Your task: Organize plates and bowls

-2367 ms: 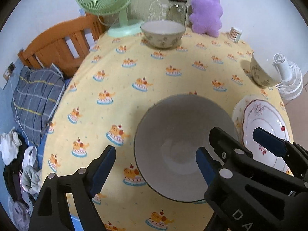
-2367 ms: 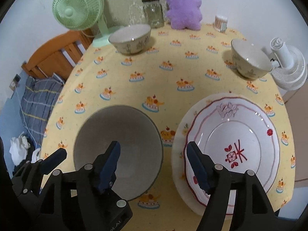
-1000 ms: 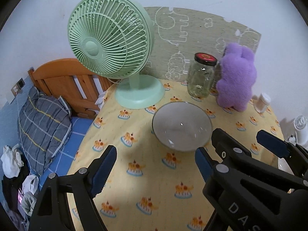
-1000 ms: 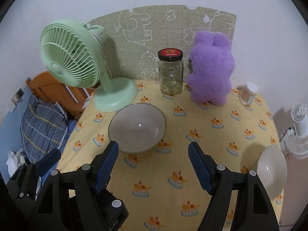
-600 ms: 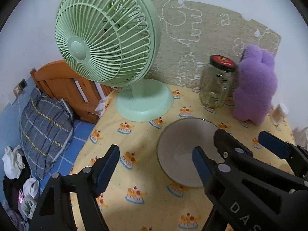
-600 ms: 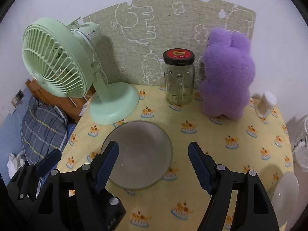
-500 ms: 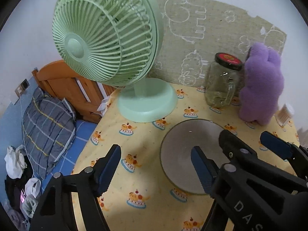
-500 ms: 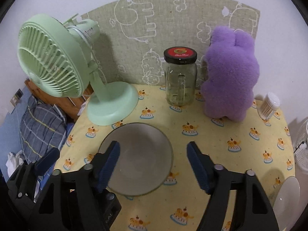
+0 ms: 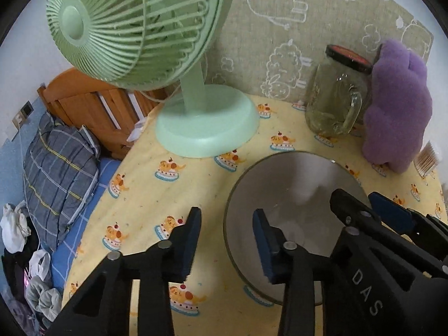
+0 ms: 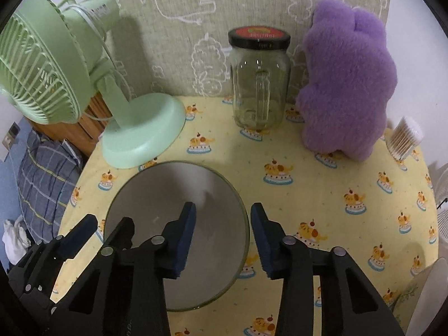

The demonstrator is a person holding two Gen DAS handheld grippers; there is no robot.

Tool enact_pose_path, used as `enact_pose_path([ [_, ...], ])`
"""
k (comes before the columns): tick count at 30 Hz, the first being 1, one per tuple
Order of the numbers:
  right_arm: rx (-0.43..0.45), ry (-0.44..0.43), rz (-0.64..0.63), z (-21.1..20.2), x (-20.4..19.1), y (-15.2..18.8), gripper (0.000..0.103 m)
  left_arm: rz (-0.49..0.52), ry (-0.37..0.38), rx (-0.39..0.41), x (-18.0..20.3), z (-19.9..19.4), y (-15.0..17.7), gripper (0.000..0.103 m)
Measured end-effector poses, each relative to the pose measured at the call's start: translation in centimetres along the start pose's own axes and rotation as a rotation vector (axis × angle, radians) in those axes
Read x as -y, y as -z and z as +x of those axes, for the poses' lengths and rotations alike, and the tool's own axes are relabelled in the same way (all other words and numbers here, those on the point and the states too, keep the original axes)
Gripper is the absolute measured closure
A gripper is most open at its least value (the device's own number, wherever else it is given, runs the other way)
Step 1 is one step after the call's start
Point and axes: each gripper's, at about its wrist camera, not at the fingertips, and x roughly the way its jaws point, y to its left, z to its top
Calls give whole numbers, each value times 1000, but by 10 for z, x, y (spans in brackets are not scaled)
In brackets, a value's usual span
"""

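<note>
Both my grippers, left (image 9: 226, 238) and right (image 10: 222, 231), gape empty, straddling the round grey bowl (image 10: 179, 232)'s rims. A mint-green desk fan (image 10: 84, 84) and lidded glass jar (image 10: 259, 81) stand just beyond.

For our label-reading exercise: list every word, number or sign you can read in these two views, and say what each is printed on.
"DAS": white letters on the black body of the right gripper, seen in the left wrist view.
Glass jar: print on its red lid is too blurred to read.
Green fan: a small label on its motor housing is too small to read.

We have moved both hand-held grippers from the near grey bowl and plate to the far grey bowl (image 10: 179, 224); each now straddles its rim, jaws narrowed: left hand-held gripper (image 9: 226, 240), right hand-held gripper (image 10: 222, 233).
</note>
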Motion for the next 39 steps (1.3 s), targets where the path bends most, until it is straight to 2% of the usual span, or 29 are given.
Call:
enact_pose_path([
  [4,1,29,-8,3,0,2,73,15,11,2,4,3,2,79],
  [9,-16,29,1,9,5,3,79,26,32,-13,7,6,5,80],
  [28,-63,12,65,-1,17,17,80,40,45,-56,17,-6,15,80],
  [39,-36,25,108,-46,34,29,80,85,68,-27,33,-47,19,80],
])
